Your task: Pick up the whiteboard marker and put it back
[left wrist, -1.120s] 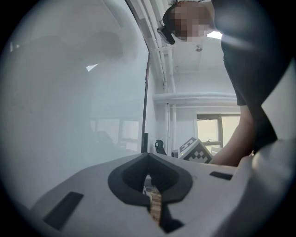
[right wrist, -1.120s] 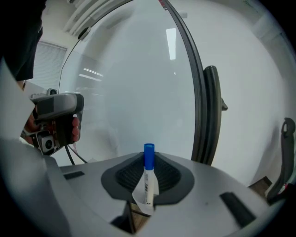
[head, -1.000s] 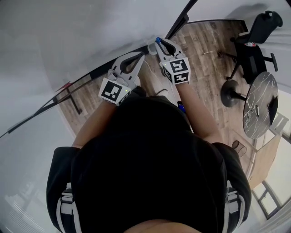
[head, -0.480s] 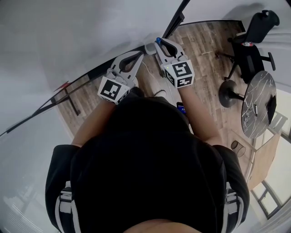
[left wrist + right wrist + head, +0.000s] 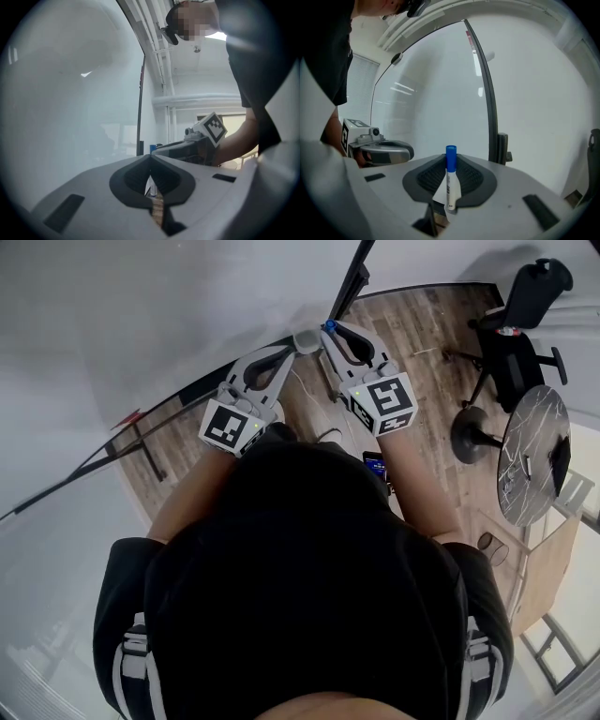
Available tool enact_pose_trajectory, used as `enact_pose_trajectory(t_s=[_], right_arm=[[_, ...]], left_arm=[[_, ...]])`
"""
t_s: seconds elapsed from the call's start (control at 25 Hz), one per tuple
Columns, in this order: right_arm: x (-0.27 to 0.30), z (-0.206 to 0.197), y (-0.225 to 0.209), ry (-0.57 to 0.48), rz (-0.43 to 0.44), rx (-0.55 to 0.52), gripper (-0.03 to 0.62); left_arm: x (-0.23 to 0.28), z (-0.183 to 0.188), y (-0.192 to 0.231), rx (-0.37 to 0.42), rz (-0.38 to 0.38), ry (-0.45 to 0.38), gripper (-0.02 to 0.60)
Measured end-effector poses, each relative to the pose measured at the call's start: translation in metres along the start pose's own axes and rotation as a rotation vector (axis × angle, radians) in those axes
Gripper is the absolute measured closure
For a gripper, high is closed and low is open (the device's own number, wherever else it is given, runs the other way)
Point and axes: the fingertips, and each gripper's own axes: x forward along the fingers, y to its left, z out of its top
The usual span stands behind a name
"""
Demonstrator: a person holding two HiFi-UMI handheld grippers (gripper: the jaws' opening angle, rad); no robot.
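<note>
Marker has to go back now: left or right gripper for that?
Right. The right gripper is shut on the marker, blue cap up, facing the whiteboard. The left gripper is shut with nothing between its jaws.

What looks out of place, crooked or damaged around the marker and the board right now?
Nothing stands out. The marker stands upright, blue cap up, clamped in the right gripper in front of the whiteboard, which looks unmarked. The left gripper beside it is shut.
</note>
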Motion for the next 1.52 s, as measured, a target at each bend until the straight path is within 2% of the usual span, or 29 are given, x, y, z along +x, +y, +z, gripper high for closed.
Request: enact_pose_trajectory(t_s=[0.4, 0.6, 0.8, 1.52], right_arm=[[-0.039, 0.034, 0.008, -0.047, 0.049, -0.014, 0.531], [-0.056, 0.042, 0.014, -0.069, 0.089, -0.015, 0.531], [-0.072, 0.046, 0.022, -0.065, 0.125, -0.031, 0.531], [-0.087, 0.032, 0.03, -0.073, 0.177, -0.006, 0.53]], left_arm=[[0.005, 0.025, -0.016, 0.015, -0.021, -0.029, 0.578], [0.005, 0.038, -0.027, 0.007, -0.033, -0.041, 0.578], [0.001, 0.049, -0.04, 0.032, -0.036, -0.033, 0.578], [0.002, 0.038, -0.05, 0.036, -0.028, 0.011, 0.578]])
